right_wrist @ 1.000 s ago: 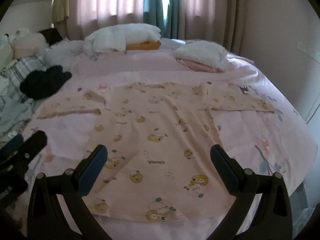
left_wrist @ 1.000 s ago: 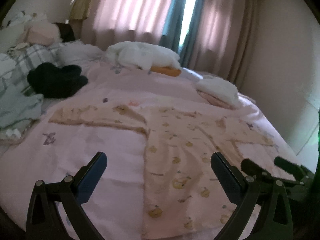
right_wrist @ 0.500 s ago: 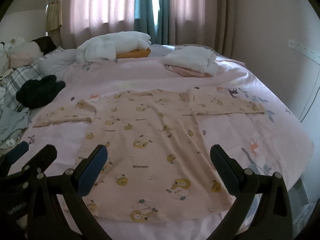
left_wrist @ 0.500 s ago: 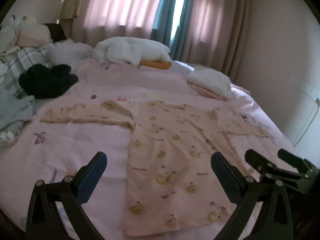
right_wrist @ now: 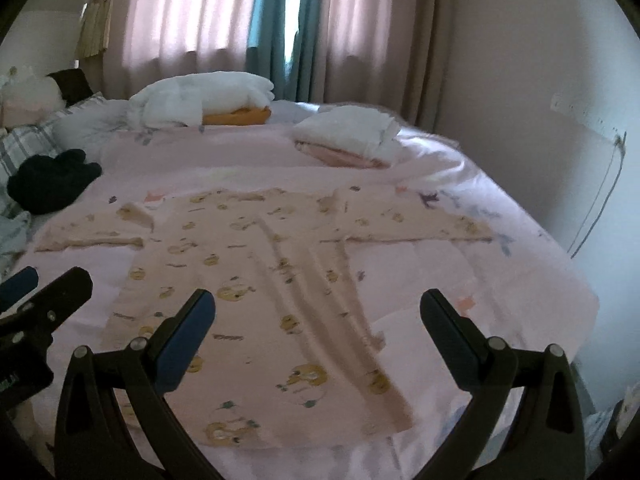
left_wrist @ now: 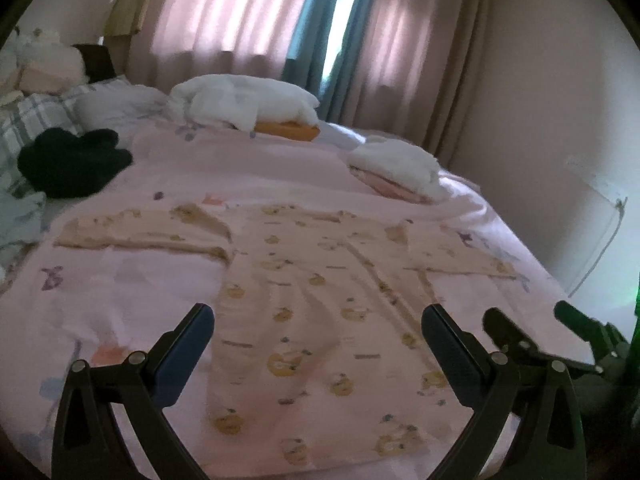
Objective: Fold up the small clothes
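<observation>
A long-sleeved baby top (left_wrist: 320, 304) with a yellow cartoon print lies face-up on the pink bed sheet (left_wrist: 120, 288), both sleeves stretched out to the sides, hem towards the cameras. The left gripper (left_wrist: 318, 336) hovers over the lower body of the garment, fingers (left_wrist: 188, 344) spread wide and holding nothing. The right gripper (right_wrist: 318, 320) hangs above the hem, fingers (right_wrist: 452, 332) spread just as wide, empty too (each gripper peeks into the other's view at the edge). Further back sits a folded white-and-pink stack (right_wrist: 348, 140), a white bundle on an orange piece (right_wrist: 208, 100), and a black garment (left_wrist: 72, 162) off left near the plaid bedding (left_wrist: 28, 120).
</observation>
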Tool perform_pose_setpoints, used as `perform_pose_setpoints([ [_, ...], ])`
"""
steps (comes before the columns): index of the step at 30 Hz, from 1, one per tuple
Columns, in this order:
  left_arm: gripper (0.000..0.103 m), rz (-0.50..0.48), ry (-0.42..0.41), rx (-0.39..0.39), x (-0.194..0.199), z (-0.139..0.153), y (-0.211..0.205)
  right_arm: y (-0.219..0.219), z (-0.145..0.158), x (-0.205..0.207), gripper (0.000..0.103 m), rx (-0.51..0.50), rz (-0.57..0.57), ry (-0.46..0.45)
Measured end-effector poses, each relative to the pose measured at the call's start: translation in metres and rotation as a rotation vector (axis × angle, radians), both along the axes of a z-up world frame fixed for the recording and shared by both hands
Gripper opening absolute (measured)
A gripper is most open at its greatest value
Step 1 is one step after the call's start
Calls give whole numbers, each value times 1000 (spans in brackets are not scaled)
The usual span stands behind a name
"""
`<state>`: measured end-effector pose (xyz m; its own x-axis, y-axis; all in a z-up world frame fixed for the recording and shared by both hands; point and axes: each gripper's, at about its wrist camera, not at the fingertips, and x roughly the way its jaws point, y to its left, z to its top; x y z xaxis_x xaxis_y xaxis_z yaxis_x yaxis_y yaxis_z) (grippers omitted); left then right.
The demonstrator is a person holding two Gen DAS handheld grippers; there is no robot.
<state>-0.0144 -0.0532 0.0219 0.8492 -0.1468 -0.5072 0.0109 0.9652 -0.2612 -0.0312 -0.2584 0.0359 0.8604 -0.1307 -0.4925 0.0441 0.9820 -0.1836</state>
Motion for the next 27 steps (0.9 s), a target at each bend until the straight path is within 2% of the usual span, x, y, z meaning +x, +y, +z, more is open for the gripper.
perform_pose_setpoints([
  [6, 103, 12, -7, 22, 3, 1, -5, -5, 2, 0, 103, -13, 13, 2],
  [9, 103, 31, 24, 50, 7, -1, -7, -5, 1, 0, 103, 1, 11, 15],
  [14, 103, 41, 23, 22, 9, -2, -7, -8, -7, 7, 103, 17, 10, 43],
  [20, 103, 30, 19, 84, 11, -2, -15, -6, -12, 12, 103, 0, 4, 55],
  [24, 103, 11, 46, 35, 16, -5, -13, -6, -14, 12, 103, 10, -7, 53],
  [27, 103, 19, 64, 31, 18, -6, -13, -8, -12, 9, 103, 23, -28, 31],
])
